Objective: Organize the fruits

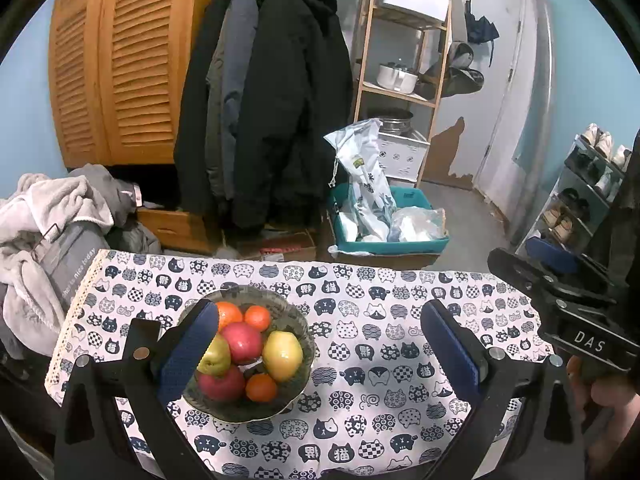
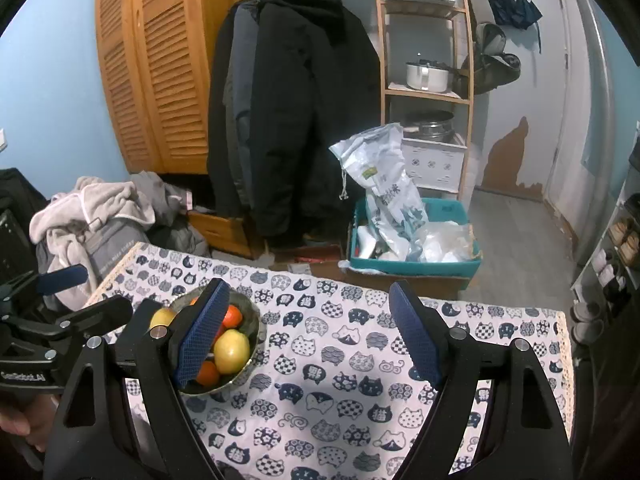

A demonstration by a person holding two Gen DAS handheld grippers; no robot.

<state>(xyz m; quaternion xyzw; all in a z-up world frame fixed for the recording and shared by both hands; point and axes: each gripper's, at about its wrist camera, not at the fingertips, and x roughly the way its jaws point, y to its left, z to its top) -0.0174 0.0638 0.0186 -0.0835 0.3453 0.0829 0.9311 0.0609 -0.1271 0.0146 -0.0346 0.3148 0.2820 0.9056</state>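
A grey bowl stands on the cat-print tablecloth, left of centre. It holds red apples, yellow pears and oranges. My left gripper hovers open above the cloth, its left pad in front of the bowl's near-left side, nothing between the fingers. My right gripper is open too, empty, to the right of the bowl, its left pad overlapping the bowl in view.
The other gripper's black body shows at the right edge and at the left edge. Behind the table are hanging coats, a teal bin of bags, a clothes pile, a shelf rack and a shoe rack.
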